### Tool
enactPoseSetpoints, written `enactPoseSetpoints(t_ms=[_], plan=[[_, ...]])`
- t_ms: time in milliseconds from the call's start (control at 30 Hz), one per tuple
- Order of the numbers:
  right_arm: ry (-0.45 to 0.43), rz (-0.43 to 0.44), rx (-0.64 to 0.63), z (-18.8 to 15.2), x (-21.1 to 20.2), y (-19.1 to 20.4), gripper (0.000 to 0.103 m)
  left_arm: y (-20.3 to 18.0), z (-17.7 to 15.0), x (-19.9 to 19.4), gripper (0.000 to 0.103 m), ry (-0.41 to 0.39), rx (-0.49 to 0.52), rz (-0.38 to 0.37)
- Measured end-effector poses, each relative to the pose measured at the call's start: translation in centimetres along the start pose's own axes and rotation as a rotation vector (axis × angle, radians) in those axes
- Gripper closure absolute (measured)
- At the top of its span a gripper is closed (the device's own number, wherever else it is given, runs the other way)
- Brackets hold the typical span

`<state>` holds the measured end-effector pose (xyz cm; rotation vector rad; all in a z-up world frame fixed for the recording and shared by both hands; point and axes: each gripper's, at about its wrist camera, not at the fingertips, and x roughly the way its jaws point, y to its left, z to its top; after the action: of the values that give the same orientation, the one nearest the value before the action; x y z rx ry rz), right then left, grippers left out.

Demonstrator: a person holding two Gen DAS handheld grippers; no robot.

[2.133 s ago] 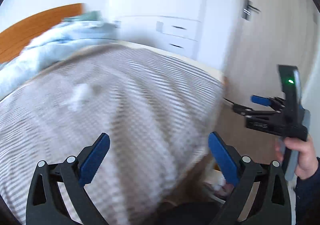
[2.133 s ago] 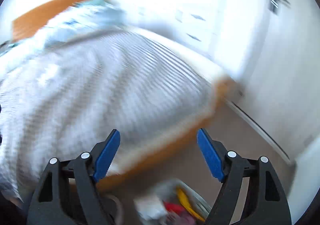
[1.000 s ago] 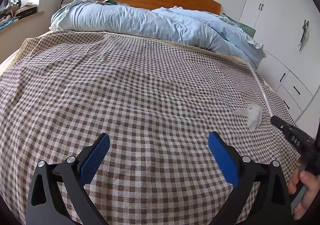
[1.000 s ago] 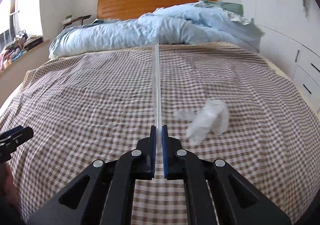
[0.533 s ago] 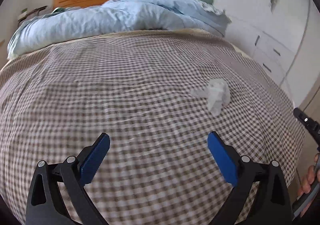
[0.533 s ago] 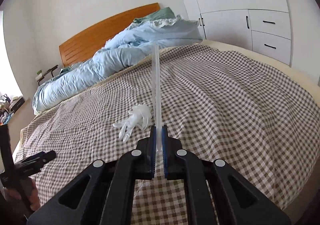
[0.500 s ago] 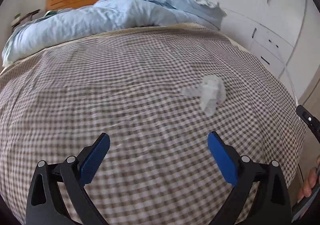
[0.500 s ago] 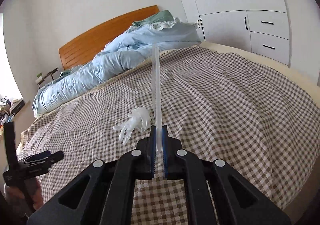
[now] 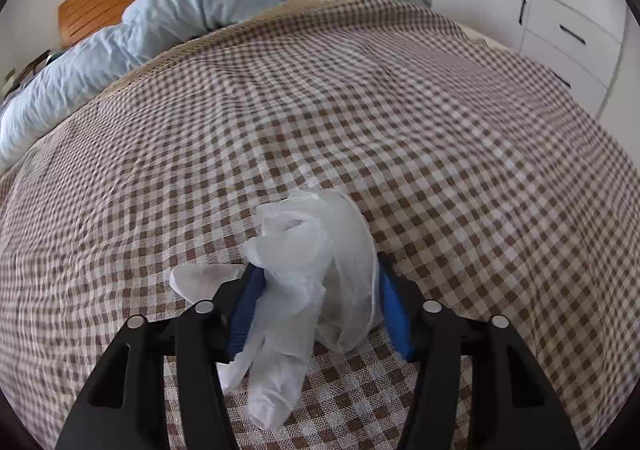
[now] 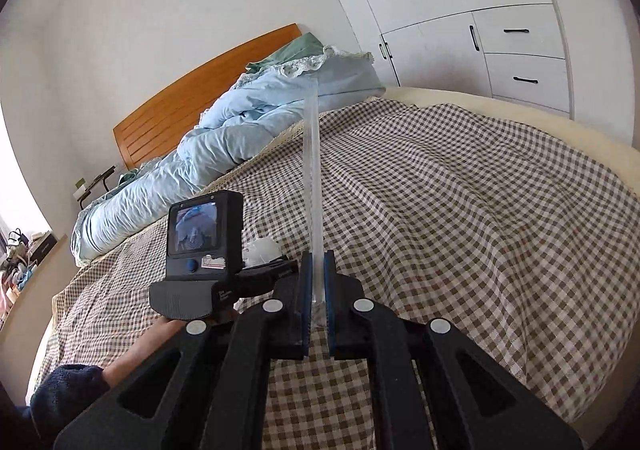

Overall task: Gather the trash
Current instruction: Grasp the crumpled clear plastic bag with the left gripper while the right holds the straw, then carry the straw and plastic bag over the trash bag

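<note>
- Crumpled clear plastic glove lying on the brown checked bedspread, near the foot of the bed.
- Left gripper down over it, jaws closing, glove sitting right between the blue pads; can't quite tell if already squeezed, looks like touching both sides.
- One glove finger poking out to the left past the pad, a couple more hanging toward the camera.
- Right gripper pressed together, pinching a long clear plastic strip that sticks straight out ahead.
- From the right wrist view: left hand in a dark blue sleeve, just left of the right gripper.
- Rumpled light blue duvet up by the wooden headboard; white wardrobe beside the bed.
</note>
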<state>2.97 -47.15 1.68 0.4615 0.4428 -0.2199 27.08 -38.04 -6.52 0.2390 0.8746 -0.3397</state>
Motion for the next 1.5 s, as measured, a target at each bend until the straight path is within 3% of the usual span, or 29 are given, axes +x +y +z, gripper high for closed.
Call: enactPoseSetpoints(t_ms=[33, 100, 233, 367, 533, 700, 800, 900, 967, 1133, 1233, 1333, 1433, 1500], plan=[[0.005, -0.001, -0.006, -0.1, 0.1, 0.1, 0.097, 0.1, -0.2, -0.3, 0.086, -0.005, 0.018, 0.008], [0.011, -0.004, -0.007, -0.3, 0.2, 0.1, 0.097, 0.8, -0.5, -1.1, 0.093, -0.006, -0.007, -0.035], [0.034, -0.001, -0.017, -0.6, 0.5, 0.5, 0.097, 2.8, -1.0, -4.6, 0.096, -0.063, -0.079, -0.1], [0.122, 0.073, -0.003, -1.6, 2.2, 0.6, 0.097, 7.7, -3.9, -10.5, 0.096, -0.107, -0.173, -0.211], [0.156, 0.091, -0.054, -2.5, 2.8, 2.2, 0.097, 14.9, -9.4, -17.4, 0.097, -0.177, -0.211, -0.129], [0.151, 0.079, -0.114, -3.4, 2.1, 4.2, 0.097, 18.3, -14.4, -21.2, 0.097, -0.25, -0.248, -0.066], [0.099, 0.034, -0.173, -3.6, 0.5, 5.2, 0.097, 19.2, -16.6, -21.9, 0.097, -0.227, -0.298, -0.139], [0.015, 0.046, -0.157, -3.7, -4.3, 4.9, 0.097, 18.5, -17.1, -23.4, 0.097, -0.264, -0.254, -0.187], [-0.042, 0.0, -0.185, -4.4, -9.2, 3.9, 0.097, 17.8, -17.5, -24.7, 0.097, -0.301, -0.221, -0.21], [-0.032, -0.262, -0.271, -6.7, -19.0, -3.4, 0.097, 13.3, -18.4, -25.4, 0.097, -0.272, -0.138, -0.351], [0.097, -0.426, -0.278, -10.0, -21.8, -8.9, 0.097, 9.8, -18.8, -26.1, 0.097, -0.236, -0.089, -0.455], [0.235, -0.53, -0.22, -14.6, -23.6, -14.6, 0.097, 5.8, -19.3, -27.4, 0.097, -0.228, -0.014, -0.533], [0.387, -0.568, -0.129, -19.9, -23.9, -19.5, 0.097, 1.6, -20.5, -27.8, 0.097, -0.165, 0.044, -0.636], [0.506, -0.588, -0.132, -23.6, -23.1, -21.6, 0.097, -1.8, -21.6, -27.4, 0.097, -0.109, 0.095, -0.659]])
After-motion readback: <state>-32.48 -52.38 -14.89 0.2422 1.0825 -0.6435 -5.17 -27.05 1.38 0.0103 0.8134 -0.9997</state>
